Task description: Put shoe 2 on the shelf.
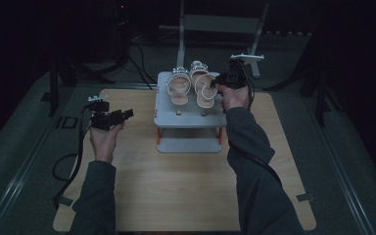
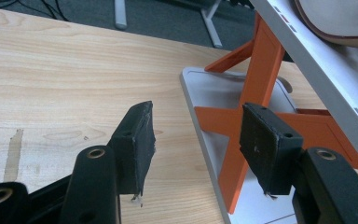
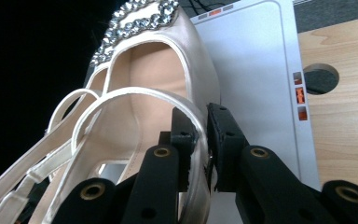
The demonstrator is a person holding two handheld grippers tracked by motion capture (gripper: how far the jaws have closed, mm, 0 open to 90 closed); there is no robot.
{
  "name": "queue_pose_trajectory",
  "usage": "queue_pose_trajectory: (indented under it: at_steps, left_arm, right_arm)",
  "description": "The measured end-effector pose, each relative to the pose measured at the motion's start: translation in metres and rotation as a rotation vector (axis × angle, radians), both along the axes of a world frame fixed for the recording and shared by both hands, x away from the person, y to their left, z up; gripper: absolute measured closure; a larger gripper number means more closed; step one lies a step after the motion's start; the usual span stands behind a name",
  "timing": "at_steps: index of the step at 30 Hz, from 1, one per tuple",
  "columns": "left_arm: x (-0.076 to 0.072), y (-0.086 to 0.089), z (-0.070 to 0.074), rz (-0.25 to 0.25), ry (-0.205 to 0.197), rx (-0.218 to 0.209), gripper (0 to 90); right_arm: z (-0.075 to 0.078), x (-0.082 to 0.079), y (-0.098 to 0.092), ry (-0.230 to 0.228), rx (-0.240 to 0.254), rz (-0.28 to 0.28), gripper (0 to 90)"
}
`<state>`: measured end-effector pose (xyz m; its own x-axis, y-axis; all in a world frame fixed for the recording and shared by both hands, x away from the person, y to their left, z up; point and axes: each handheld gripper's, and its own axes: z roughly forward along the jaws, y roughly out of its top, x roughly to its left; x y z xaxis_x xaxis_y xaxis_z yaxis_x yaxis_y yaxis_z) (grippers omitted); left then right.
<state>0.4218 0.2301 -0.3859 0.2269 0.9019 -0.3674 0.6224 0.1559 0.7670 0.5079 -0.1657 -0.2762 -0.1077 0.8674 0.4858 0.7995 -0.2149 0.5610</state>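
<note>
Right gripper (image 3: 201, 140): clamped on the heel strap of the right sandal (image 1: 204, 91), held over the shelf rack (image 1: 188, 120).
Left gripper (image 2: 196, 144): jaws apart, nothing between, left of the rack.

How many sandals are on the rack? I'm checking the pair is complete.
2: the left sandal and the right sandal lie side by side on the rack's top shelf; the right gripper pinches the right one's strap.

pale wooden table (image 1: 186, 196), grey two-tier rack (image 1: 188, 120) on it, two sandals (image 1: 192, 90) atop
</note>
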Motion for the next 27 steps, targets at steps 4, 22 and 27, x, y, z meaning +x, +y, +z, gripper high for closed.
queue_pose_trajectory:
  at_steps: [4, 22, 27]
  left_arm:
    - [0.000, -0.001, 0.000, -0.001, 0.001, 0.000, 45.5]
    - [-0.001, 0.002, -0.001, 0.001, 0.003, -0.007, 45.5]
    - [0.000, 0.001, -0.003, 0.000, 0.005, -0.009, 45.5]
  right_arm:
    - [-0.003, 0.004, 0.003, 0.016, -0.021, -0.009, 81.7]
    - [-0.010, 0.020, 0.006, 0.068, -0.036, -0.001, 80.9]
    - [-0.013, 0.021, 0.007, 0.067, -0.044, 0.002, 80.7]
